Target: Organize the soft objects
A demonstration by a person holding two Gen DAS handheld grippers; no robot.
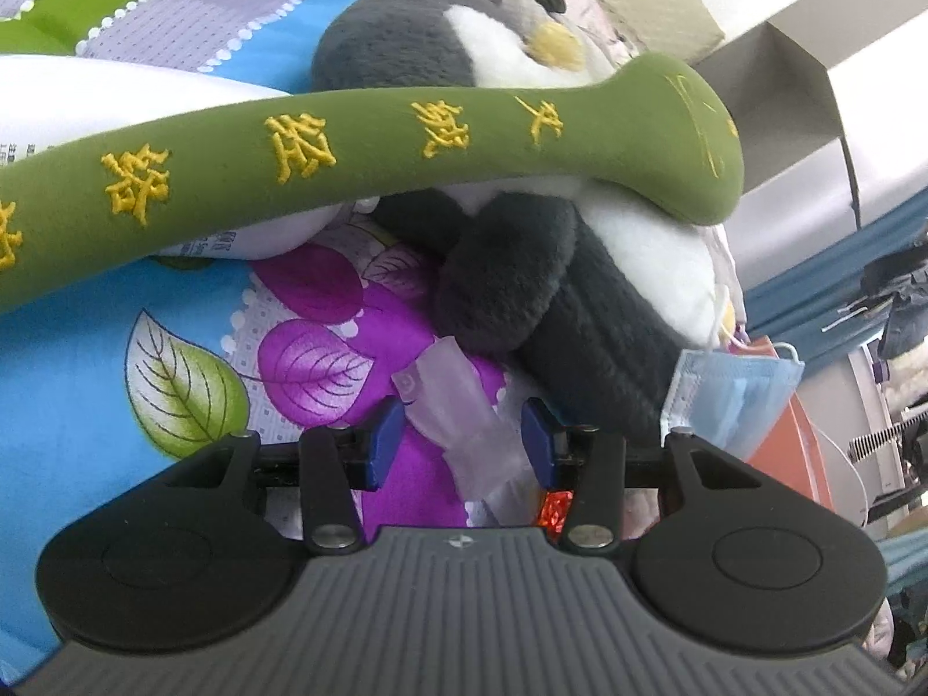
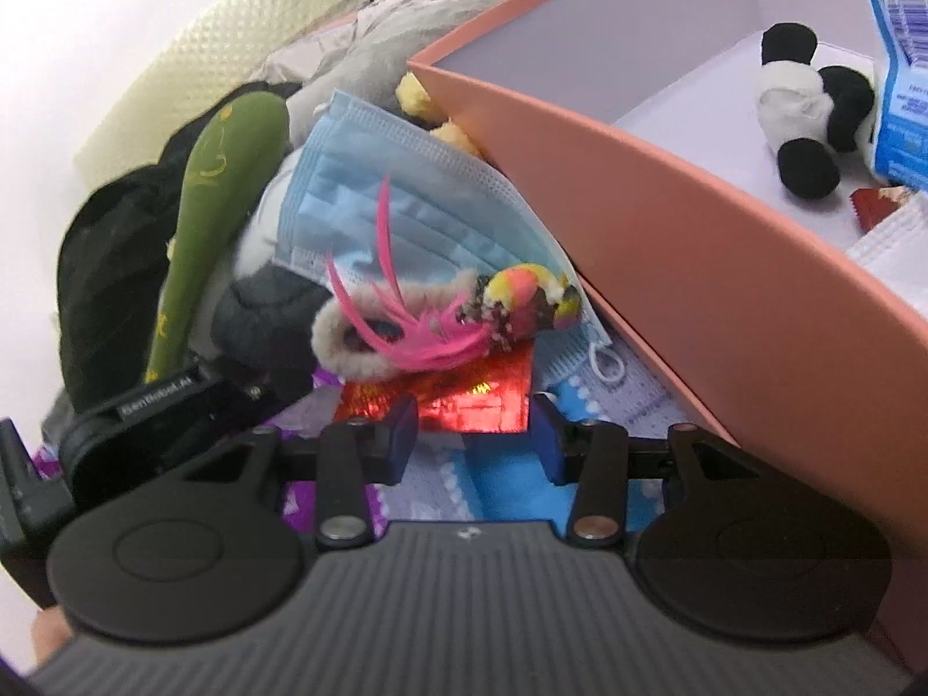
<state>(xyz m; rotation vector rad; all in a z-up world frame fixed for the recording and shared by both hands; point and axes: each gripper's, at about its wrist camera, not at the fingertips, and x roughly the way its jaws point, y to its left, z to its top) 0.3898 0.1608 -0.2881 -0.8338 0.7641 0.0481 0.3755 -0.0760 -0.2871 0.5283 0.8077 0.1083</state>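
Hovering over the bedsheet pile, your left tongs [image 1: 461, 443] gape around a clear tube [image 1: 458, 412], and your right tongs [image 2: 472, 435] stand unclamped before red foil [image 2: 464, 400], feather toy [image 2: 441, 313] just beyond, pink box [image 2: 667, 243] rightward for sorting.

Green embroidered plush stick [image 1: 371, 139]: its left end runs off the left wrist frame, and the yellow characters are curved and upside down, so not readable. It covers the middle of the grey-and-white plush penguin [image 1: 522, 267]. White package [image 1: 87, 93] beneath it: cut by the left edge, print too small. Blue face mask [image 1: 736, 394] partly behind the plush. Red foil packet [image 1: 554, 507]: only a sliver shows behind the gripper linkage. In the right wrist view, the blue printed pack [image 2: 899, 58] is cut by the right edge, text illegible. The feather toy [image 2: 441, 313] is blurred. Dark plush [image 2: 110, 267] at left: shape unclear.
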